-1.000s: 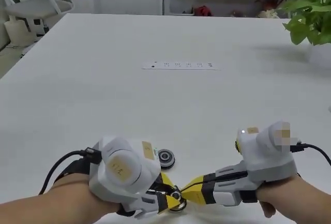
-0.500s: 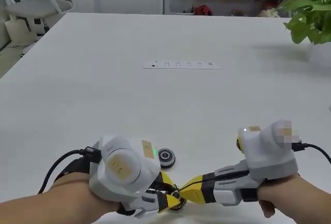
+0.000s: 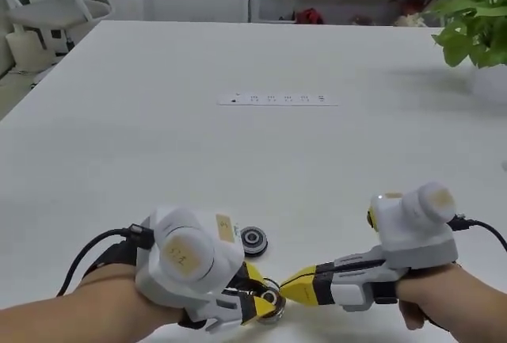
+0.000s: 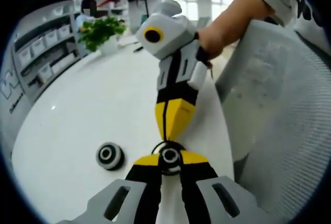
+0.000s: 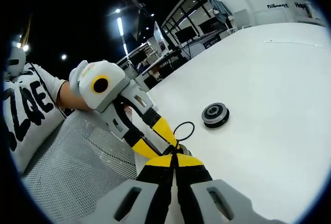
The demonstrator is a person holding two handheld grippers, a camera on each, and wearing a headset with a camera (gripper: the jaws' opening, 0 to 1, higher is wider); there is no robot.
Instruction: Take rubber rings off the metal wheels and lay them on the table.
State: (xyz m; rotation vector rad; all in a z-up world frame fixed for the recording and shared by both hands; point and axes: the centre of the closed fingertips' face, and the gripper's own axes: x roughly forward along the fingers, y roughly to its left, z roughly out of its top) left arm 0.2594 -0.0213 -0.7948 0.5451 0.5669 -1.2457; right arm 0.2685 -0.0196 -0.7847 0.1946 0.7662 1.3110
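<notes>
In the head view the left gripper (image 3: 260, 302) and right gripper (image 3: 287, 286) meet nose to nose at the lower middle of the frame, low over the counter (image 3: 238, 169). The held wheel (image 3: 272, 306) is half hidden between their yellow jaws. A second wheel (image 3: 253, 240) lies just above them, apart, and a power strip (image 3: 277, 100) sits far up the frame; whether either pair of jaws grips anything cannot be read here. The left gripper view settles one half: its jaws are clenched on the wheel at the lower middle, seen face-on. The right gripper's jaws come down from the top to a closed point at the wheel's upper edge, and the second wheel lies at lower left with a dark band round it. The right gripper view adds what the others miss: a thin black ring (image 5: 184, 129) stands up as a loop just beyond the right jaws. Those jaws are pressed together, seemingly nipping the ring's near end, so it looks partly peeled. To finish well, I judge, grip the wheel hard with the left and draw the right away steadily so the rubber neither slips nor snaps back. Then lay it flat on bare counter, clear of the second wheel.
</notes>
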